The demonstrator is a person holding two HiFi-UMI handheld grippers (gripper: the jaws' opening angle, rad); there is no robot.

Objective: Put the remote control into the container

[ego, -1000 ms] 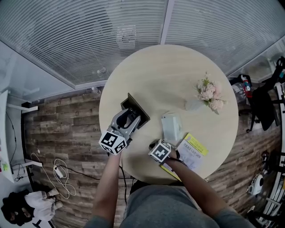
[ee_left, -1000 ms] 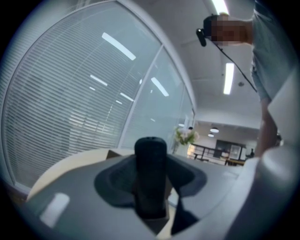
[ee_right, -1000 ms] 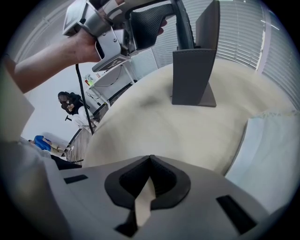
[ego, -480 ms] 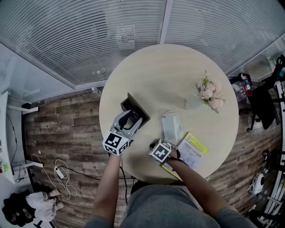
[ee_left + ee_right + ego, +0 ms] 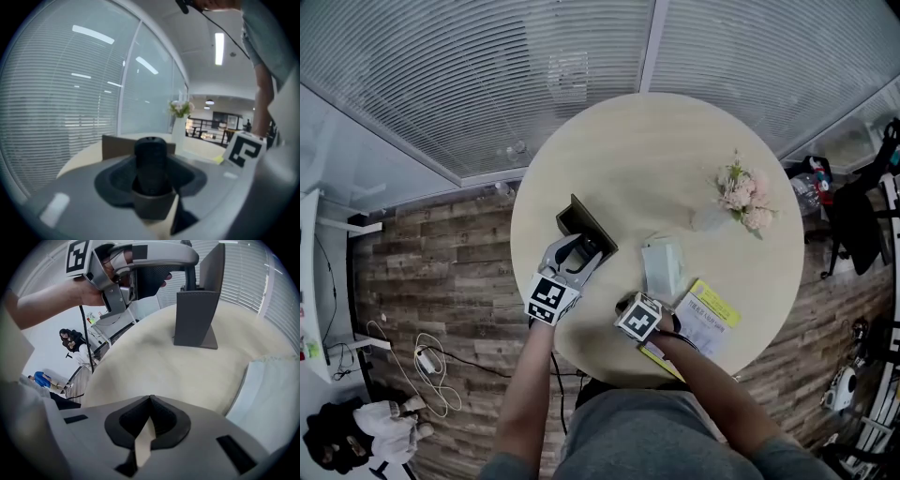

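Left gripper view: jaws gripping remote (image 5: 151, 159), set partway apart.
Left gripper (image 5: 581, 255): hovering w/ remote right by container (image 5: 584, 220).
Right gripper (image 5: 150, 401): jaws pressing together, holding nothing, over table (image 5: 675, 159).

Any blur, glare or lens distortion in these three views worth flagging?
Head view: sharp and evenly lit, but the fisheye bows the blinds and stretches the table. Left gripper view: heavy dark vignette, the close remote control is soft, and the ceiling light is blown out. Right gripper view: dark corners and a soft near foreground; the container is crisper.
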